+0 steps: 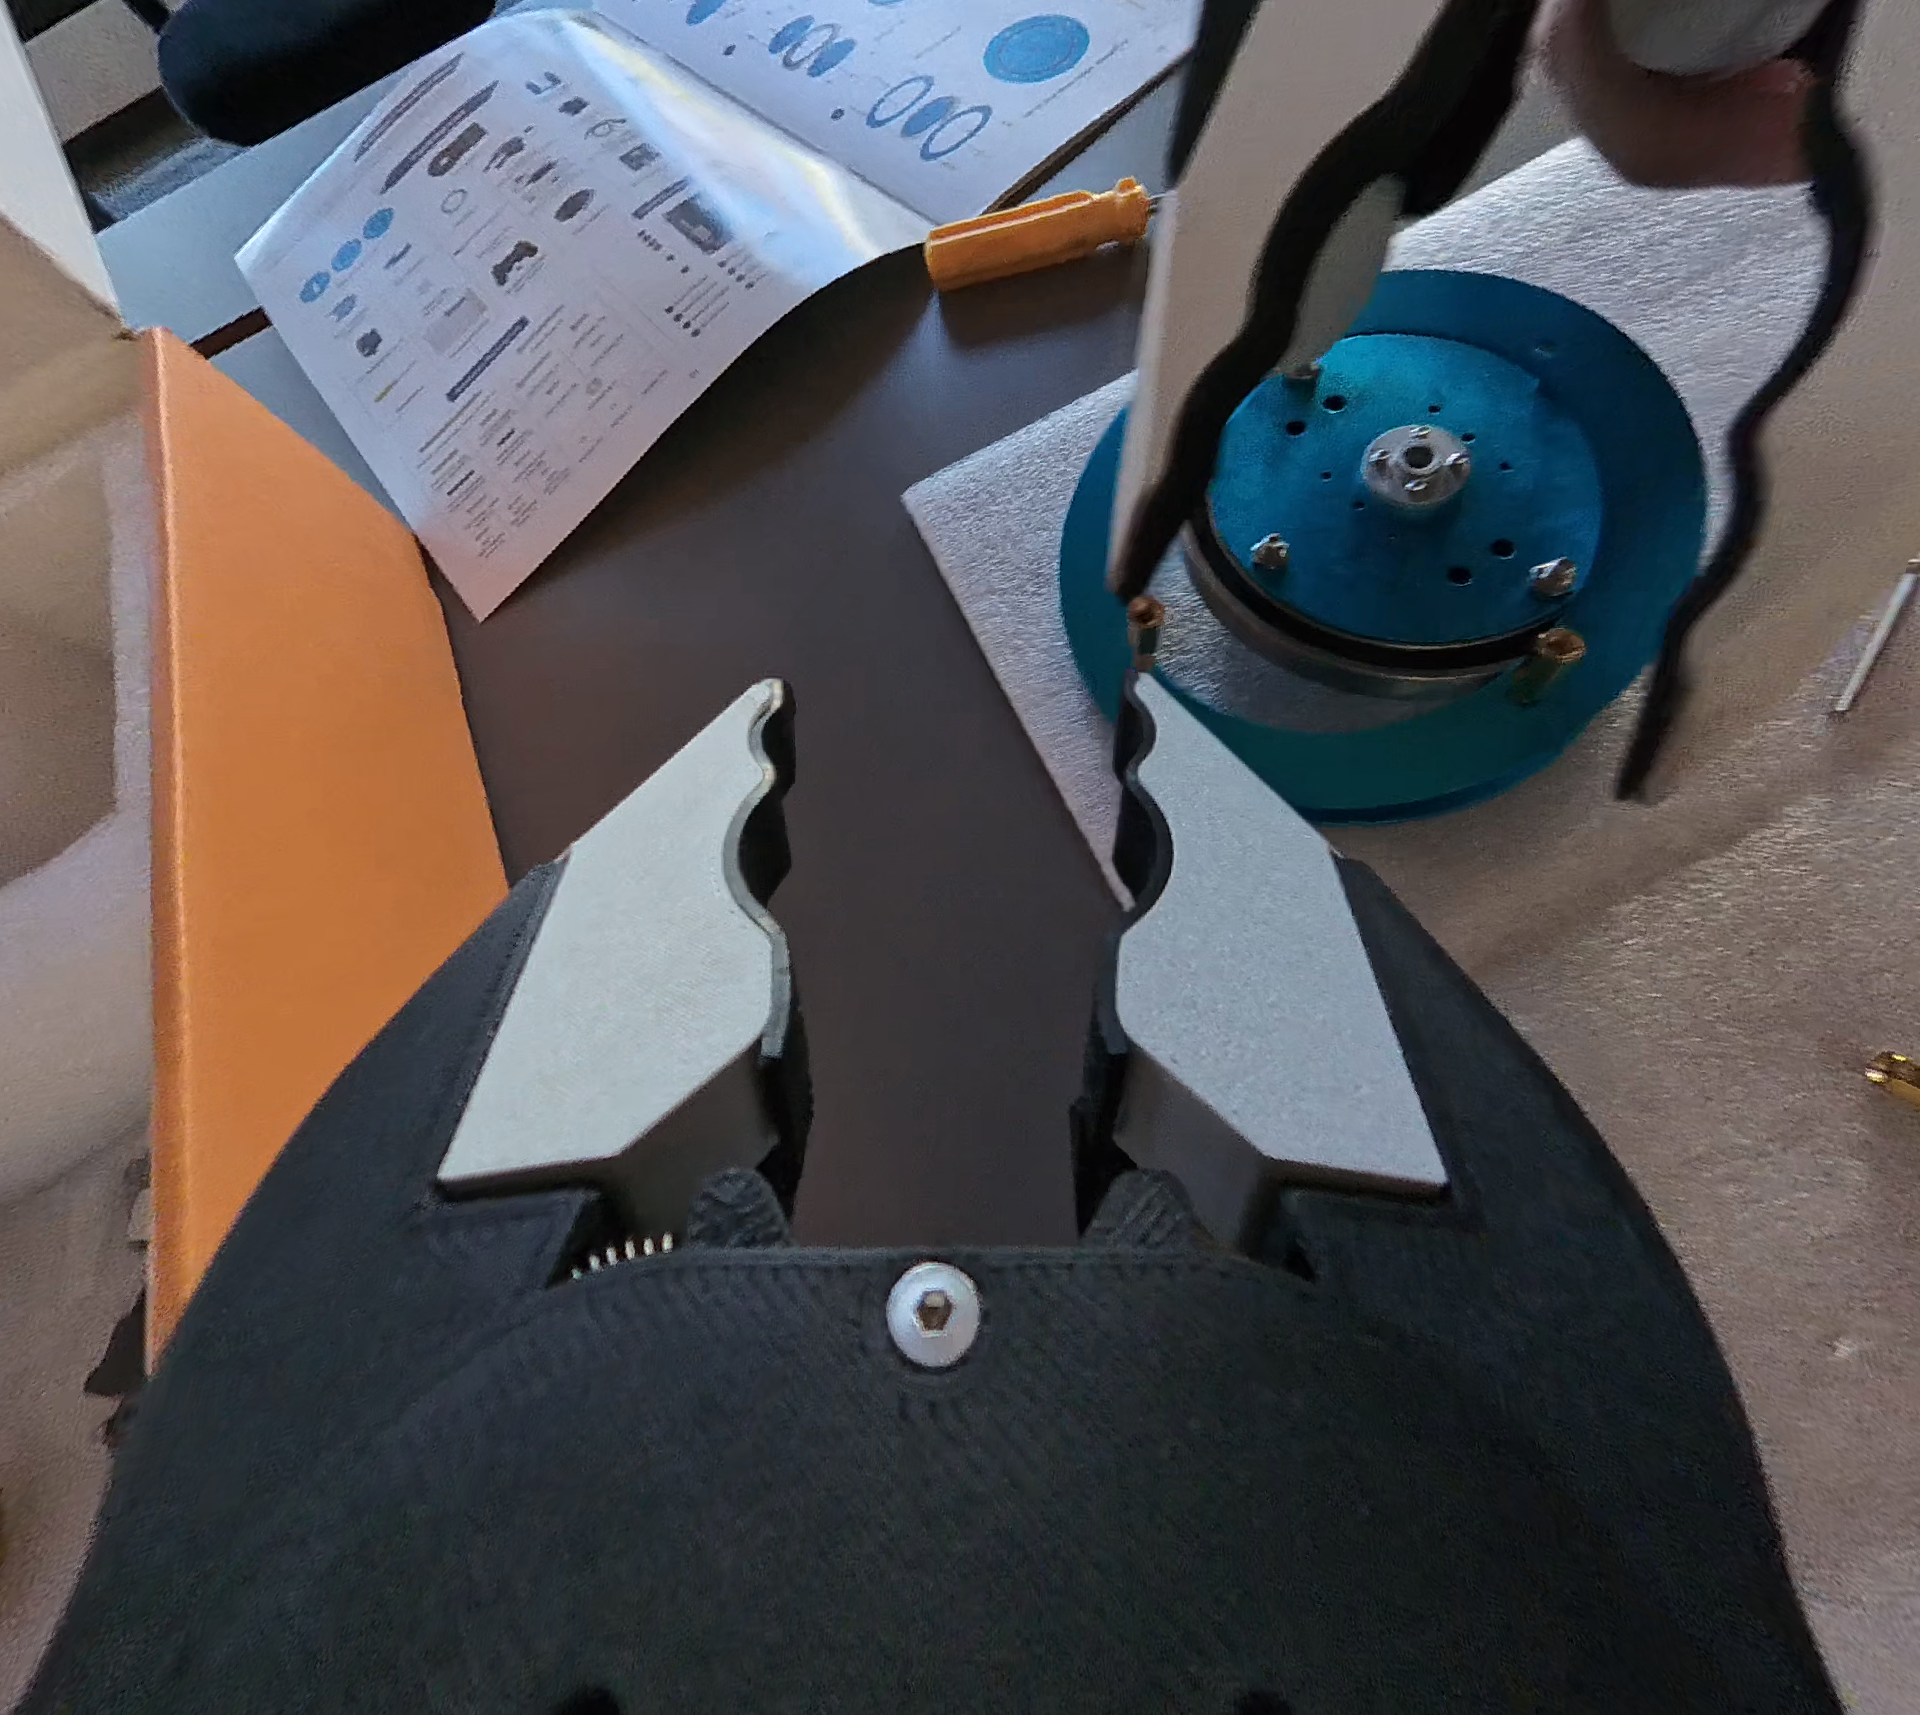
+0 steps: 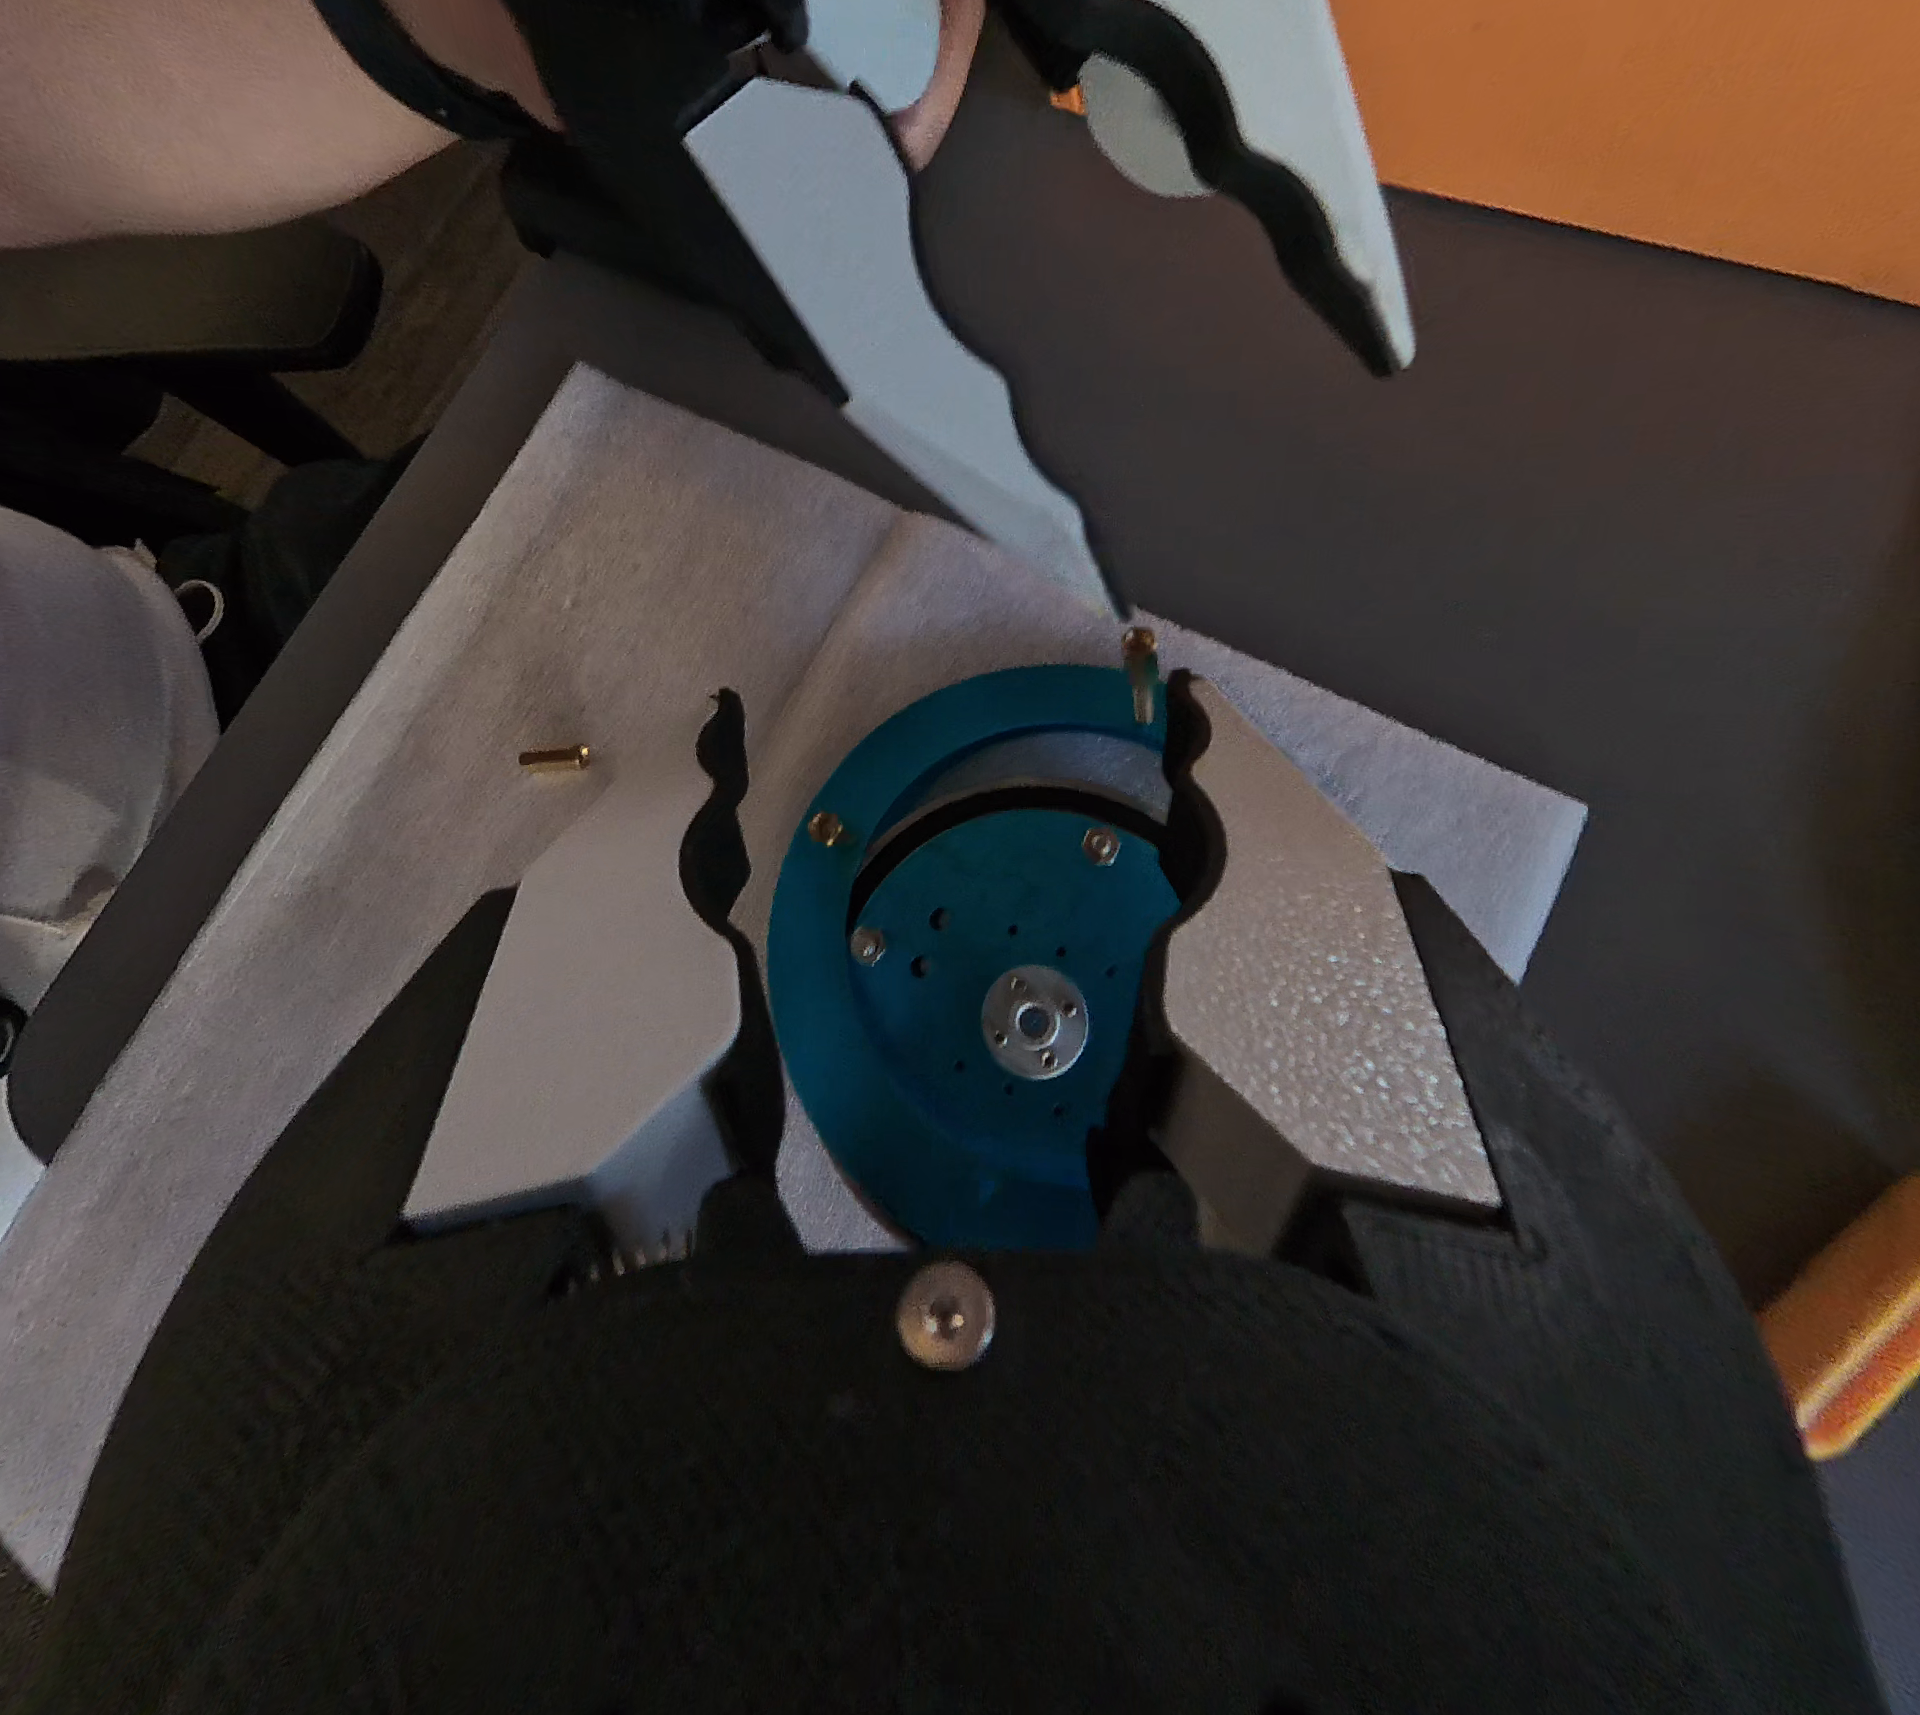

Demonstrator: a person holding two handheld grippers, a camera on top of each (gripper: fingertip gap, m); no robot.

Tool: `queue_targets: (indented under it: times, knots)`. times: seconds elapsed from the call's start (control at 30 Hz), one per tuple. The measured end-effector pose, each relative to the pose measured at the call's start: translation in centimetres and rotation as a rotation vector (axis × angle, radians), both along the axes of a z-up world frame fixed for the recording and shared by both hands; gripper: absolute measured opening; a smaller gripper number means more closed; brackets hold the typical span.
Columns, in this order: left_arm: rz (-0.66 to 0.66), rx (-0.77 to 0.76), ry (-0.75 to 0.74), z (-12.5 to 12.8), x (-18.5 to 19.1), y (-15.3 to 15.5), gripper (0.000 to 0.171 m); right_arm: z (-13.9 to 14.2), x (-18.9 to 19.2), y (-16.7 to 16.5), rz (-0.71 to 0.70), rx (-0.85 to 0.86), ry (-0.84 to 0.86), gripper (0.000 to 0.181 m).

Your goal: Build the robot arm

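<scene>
Black hand-held gripper (image 1: 951, 720), grey wavy-edged fingers (image 1: 665, 938)

office-like workroom: dark desk (image 1: 914, 585), office chair (image 1: 322, 3), parts manual (image 1: 727, 107).

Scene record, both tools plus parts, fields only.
left tool: open, empty; one fingertip beside upright brass standoff
right tool: open, empty; straddles blue disc assembly, a fingertip near the same standoff
assembly: on white foam sheet, dark table
loose brass standoff: lying on foam, apart from disc
nearby: open manual, orange-handled driver, orange box
</scene>
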State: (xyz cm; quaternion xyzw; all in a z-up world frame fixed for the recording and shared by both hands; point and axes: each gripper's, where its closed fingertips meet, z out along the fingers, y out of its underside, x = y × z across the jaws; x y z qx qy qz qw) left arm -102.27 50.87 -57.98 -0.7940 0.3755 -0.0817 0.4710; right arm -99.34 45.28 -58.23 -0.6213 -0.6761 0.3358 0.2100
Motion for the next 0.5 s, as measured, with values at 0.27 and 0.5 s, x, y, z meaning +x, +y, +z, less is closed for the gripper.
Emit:
queue_targets:
  times: [0.27, 0.5]
  knots:
    - [0.039, 0.023, 0.023, 0.0, -0.5, 0.9, 0.055, -0.5, 0.4, -0.5, 0.014, -0.004, -0.036, 0.083]
    - [-0.049, 0.003, 0.011, -0.1, 1.4, -0.6, 0.060, -0.6, 0.0, 0.3, -0.016, -0.004, -0.025, 0.084]
